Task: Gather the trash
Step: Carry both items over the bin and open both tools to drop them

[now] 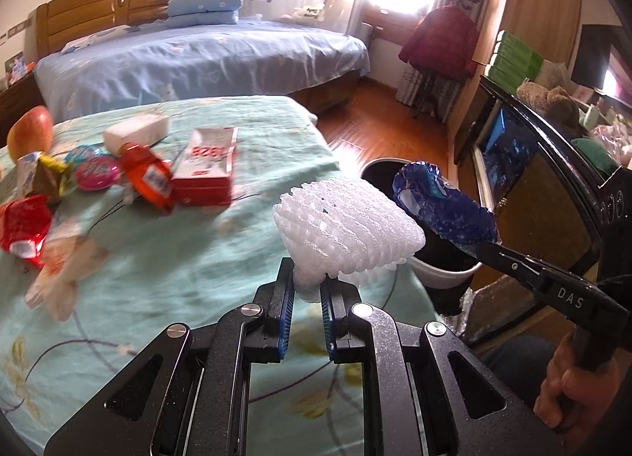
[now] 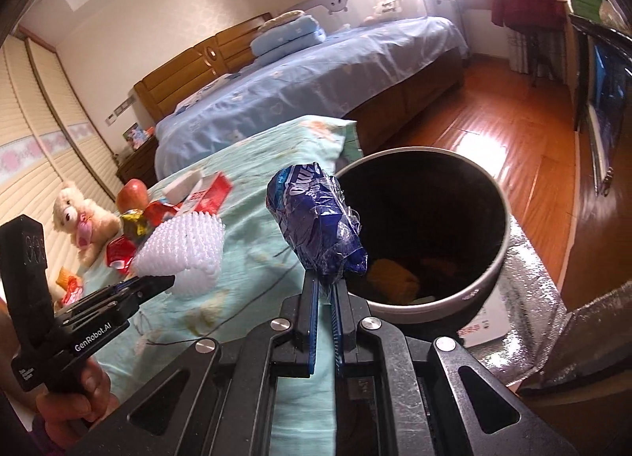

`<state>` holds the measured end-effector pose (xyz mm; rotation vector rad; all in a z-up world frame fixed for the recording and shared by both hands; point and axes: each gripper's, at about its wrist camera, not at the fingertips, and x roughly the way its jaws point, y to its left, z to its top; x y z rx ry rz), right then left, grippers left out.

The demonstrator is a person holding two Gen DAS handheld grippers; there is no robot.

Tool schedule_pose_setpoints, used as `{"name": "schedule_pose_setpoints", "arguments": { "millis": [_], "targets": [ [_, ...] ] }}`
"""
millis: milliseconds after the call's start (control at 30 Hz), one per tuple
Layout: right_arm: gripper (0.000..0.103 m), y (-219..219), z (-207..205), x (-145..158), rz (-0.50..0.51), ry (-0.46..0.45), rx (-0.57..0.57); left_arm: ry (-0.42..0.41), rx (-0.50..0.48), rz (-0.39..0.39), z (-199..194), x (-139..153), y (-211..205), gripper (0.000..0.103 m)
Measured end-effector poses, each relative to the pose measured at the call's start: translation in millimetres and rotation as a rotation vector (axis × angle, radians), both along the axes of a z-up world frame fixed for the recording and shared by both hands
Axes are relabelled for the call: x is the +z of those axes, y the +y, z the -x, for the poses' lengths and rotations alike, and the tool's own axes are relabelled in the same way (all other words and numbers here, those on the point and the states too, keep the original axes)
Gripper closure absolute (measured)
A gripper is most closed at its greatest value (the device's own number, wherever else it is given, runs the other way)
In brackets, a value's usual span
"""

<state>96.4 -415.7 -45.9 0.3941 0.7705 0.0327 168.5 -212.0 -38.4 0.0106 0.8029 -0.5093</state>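
My left gripper (image 1: 308,282) is shut on a white foam fruit net (image 1: 347,227) and holds it above the right edge of the green-covered table; the net also shows in the right wrist view (image 2: 181,250). My right gripper (image 2: 326,286) is shut on a crumpled blue wrapper (image 2: 316,227), held just left of the rim of the round bin (image 2: 501,254). The bin holds some orange scraps. In the left wrist view the wrapper (image 1: 442,203) hangs over the bin (image 1: 446,278).
On the green cloth (image 1: 177,258) lie a red box (image 1: 205,167), a red wrapper (image 1: 23,227), several small bright packets (image 1: 94,171), a white block (image 1: 136,130) and an apple (image 1: 29,132). A teddy bear (image 2: 79,215) sits far left. A blue bed (image 1: 205,57) stands behind.
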Motion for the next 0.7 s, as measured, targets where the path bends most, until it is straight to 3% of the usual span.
{"name": "schedule_pose_setpoints", "arguments": {
  "millis": [700],
  "targets": [
    [0.097, -45, -11, -9, 0.02, 0.035, -0.105, 0.014, -0.087, -0.038, -24, 0, -74, 0.091]
  ]
}}
